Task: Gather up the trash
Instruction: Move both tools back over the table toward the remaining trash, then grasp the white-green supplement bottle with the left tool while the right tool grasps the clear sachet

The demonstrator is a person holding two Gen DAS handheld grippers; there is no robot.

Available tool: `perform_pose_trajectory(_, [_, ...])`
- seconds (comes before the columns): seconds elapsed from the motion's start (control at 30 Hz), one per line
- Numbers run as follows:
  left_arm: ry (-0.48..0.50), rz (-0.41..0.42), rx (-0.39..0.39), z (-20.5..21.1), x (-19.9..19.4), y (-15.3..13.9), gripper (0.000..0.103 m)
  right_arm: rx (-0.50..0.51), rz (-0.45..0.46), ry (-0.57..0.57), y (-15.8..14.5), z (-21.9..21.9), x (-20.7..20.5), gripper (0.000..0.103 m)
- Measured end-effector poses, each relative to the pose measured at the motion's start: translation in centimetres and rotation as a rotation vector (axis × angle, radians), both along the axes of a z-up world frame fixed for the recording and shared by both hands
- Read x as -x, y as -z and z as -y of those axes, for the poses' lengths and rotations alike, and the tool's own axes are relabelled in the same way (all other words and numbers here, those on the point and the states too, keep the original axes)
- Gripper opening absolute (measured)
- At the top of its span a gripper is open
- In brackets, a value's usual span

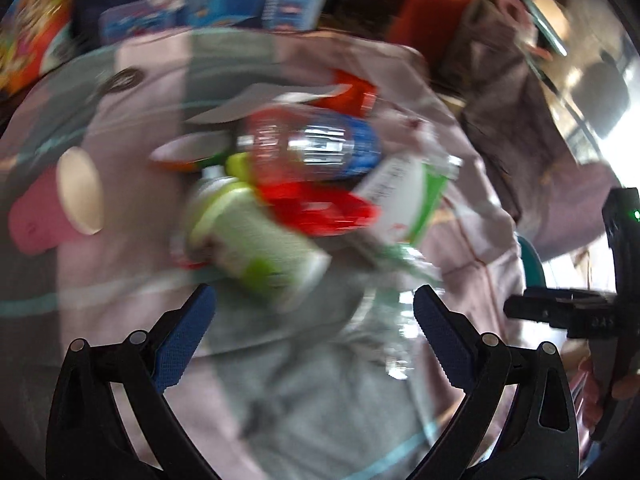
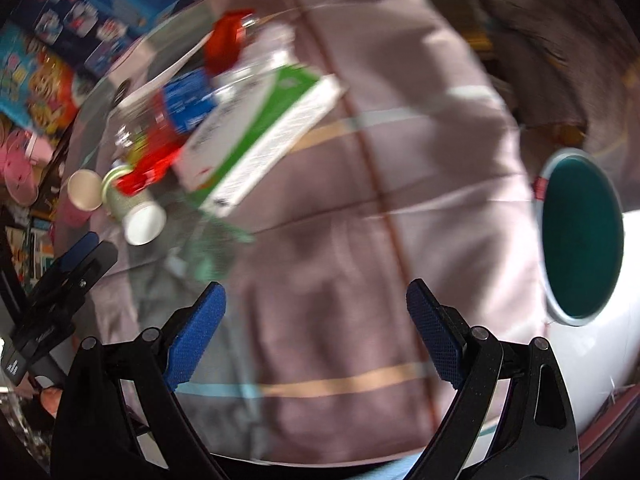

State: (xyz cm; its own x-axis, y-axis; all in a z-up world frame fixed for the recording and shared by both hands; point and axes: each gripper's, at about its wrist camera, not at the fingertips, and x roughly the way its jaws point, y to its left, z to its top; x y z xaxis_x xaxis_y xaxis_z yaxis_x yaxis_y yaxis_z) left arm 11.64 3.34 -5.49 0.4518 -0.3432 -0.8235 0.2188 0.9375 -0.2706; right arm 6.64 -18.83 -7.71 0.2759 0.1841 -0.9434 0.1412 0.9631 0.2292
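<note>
Trash heap on the glass desk point(image 2: 360, 364): a green paper cup point(image 1: 256, 240) lies on its side, nearest, straight ahead of the left tongs point(image 1: 314, 308), base turned toward them. Right tongs point(image 2: 316, 304) are farther off, over bare glass. Both tongs are spread, empty.

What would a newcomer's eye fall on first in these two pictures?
A bright heap of trash on the pink cloth: a green-and-white box, a clear bottle with a red-and-blue label and a pink paper cup lying apart on its side. The teal-lined bin waits at the cloth's right edge.
</note>
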Motion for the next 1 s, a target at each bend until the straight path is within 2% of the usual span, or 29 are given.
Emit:
perform_pose_trajectory(0.13, [-0.05, -0.019, 0.027, -2.9, -0.2, 0.7, 0.099, -0.024, -0.029, -0.015, 0.9, -3.2, -1.4, 0.088])
perform_pose_trajectory(0.3, [-0.069, -0.028, 0.048, -5.1, -0.2, 1.3, 0.099, -0.064, -0.073, 0.032, 2.7, -5.2, -2.9, 0.088])
perform_pose_trajectory(0.6, [-0.101, -0.04, 0.052, -7.7, -0.5, 2.2, 0.099, -0.06, -0.091, 0.108, 5.0, -6.1, -4.9, 0.088])
perform_pose_trajectory(0.7, [-0.111, -0.054, 0.056, -8.3, -0.7, 2.7, 0.099, -0.063, -0.079, 0.102, 5.5, -6.2, -5.0, 0.087])
perform_pose_trajectory(0.73, [-0.114, -0.057, 0.057, -8.4, -0.7, 2.8, 0.099, -0.057, -0.068, 0.096, 5.5, -6.5, -5.2, 0.076])
perform_pose_trajectory(0.77, [-0.116, -0.059, 0.059, -8.4, -0.8, 2.8, 0.099, -0.056, -0.062, 0.086, 5.5, -6.5, -5.1, 0.06])
perform_pose_trajectory(0.83, [-0.119, -0.062, 0.062, -8.3, -0.9, 2.9, 0.099, -0.065, -0.054, 0.07, 5.4, -6.3, -5.2, 0.057])
perform_pose_trajectory(1.0, [-0.116, -0.074, 0.074, -6.7, -1.2, 2.7, 0.099, -0.005, -0.011, 0.04, 4.0, -5.1, -4.7, 0.056])
